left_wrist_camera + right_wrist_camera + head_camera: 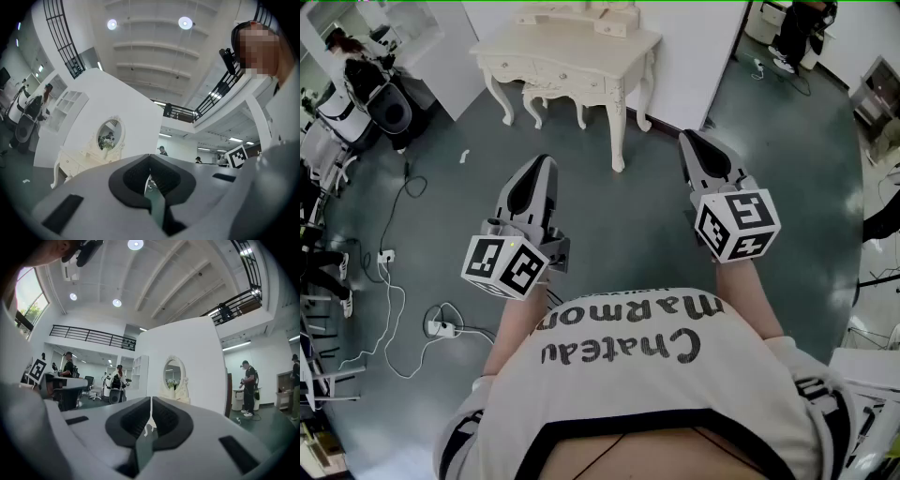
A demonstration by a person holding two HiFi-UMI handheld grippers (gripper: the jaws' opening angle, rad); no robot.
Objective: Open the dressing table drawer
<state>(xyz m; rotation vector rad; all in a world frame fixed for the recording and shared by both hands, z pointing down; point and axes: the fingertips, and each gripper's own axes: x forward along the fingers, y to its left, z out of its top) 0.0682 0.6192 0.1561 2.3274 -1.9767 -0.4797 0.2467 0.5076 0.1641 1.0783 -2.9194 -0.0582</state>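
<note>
- Both tools held out in front of the body, well short of the furniture
- Left hand-held gripper (pixel 542 161): jaws together, pads meeting, nothing between them
- Right hand-held gripper (pixel 688 138): the same, only a hairline slit between the pads, nothing held
- Bare grey floor (pixel 609 216) lies ahead of both tips, with no obstacle on the direct line
- Loose cables (pixel 389 281) and a power strip (pixel 439 328) lie off to the left of the left tool and behind its tip, clear of the approach
- Cream dressing table (pixel 581 45) stands well ahead, roughly in front of the left tool and ahead-left of the right one
- Drawer (pixel 567 77) is in the front apron facing the tools; its long axis runs crosswise to the approach, so the pull would come straight back toward the body
- Left tool looks better lined up with the drawer row; the right tool sits nearer the table's right-hand leg; neither is clearly closer in reach
- Stool (pixel 553 96) is tucked under the table just below the drawer front; likely the one thing to crowd a low approach
- Handle is too small to make out
- Oval mirror (pixel 172 373) rises above the table top, with a white partition (pixel 197 362) behind it
- People are working far off to either side, well apart from the table
</note>
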